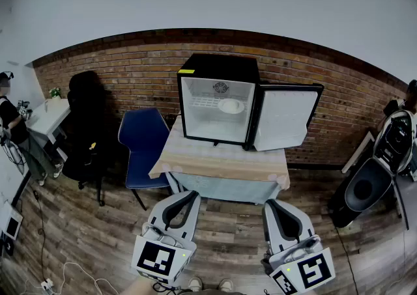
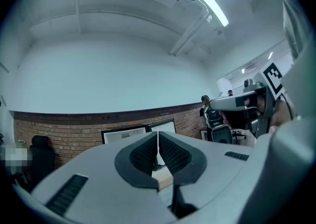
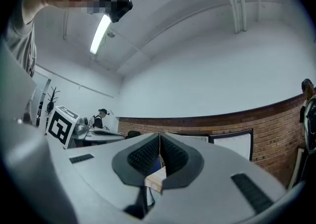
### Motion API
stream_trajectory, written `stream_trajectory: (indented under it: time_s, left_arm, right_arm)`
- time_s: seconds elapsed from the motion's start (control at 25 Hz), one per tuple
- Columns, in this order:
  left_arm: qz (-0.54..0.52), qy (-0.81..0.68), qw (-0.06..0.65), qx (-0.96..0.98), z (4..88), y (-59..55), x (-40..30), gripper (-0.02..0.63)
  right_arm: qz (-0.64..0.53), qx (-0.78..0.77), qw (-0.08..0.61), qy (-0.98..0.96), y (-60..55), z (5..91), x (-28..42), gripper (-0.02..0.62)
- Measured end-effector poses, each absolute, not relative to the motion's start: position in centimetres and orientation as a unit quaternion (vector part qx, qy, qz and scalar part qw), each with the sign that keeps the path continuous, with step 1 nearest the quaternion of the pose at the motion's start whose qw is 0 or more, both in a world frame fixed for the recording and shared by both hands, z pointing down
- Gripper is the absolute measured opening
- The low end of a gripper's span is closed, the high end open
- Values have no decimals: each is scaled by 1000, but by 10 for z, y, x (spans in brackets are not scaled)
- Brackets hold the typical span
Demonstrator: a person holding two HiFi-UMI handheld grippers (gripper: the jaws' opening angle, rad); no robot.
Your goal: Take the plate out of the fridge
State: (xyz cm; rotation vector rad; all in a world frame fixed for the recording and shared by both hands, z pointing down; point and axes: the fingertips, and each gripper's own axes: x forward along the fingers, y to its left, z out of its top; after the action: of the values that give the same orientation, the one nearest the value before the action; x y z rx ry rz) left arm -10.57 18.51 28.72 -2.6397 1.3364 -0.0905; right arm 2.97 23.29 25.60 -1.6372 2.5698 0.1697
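Note:
A black mini fridge (image 1: pixel 218 69) stands on a small table (image 1: pixel 195 157) by the brick wall, its door (image 1: pixel 285 118) swung open to the right. A white plate (image 1: pixel 230 105) lies on the wire shelf inside, in the upper right of the compartment. My left gripper (image 1: pixel 191 195) and right gripper (image 1: pixel 270 204) hover low in front of the table, well short of the fridge. Both point toward it. Each one's jaws are shut with nothing between them, as the left gripper view (image 2: pixel 158 138) and right gripper view (image 3: pixel 160 140) show.
A blue chair (image 1: pixel 144 139) stands left of the table, with a black office chair (image 1: pixel 85 114) beyond it. A person (image 1: pixel 12 124) stands by a white desk (image 1: pixel 49 112) at far left. Black and white equipment (image 1: pixel 374 176) sits at right. Cables (image 1: pixel 71 273) lie on the wooden floor.

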Motion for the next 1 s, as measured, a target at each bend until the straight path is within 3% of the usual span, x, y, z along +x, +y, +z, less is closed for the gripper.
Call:
stream_trajectory:
  time_s: [1.0]
  left_arm:
    - [-50, 463, 81, -881, 301, 188, -58, 21]
  right_arm:
    - [58, -529, 39, 845, 218, 276, 76, 31]
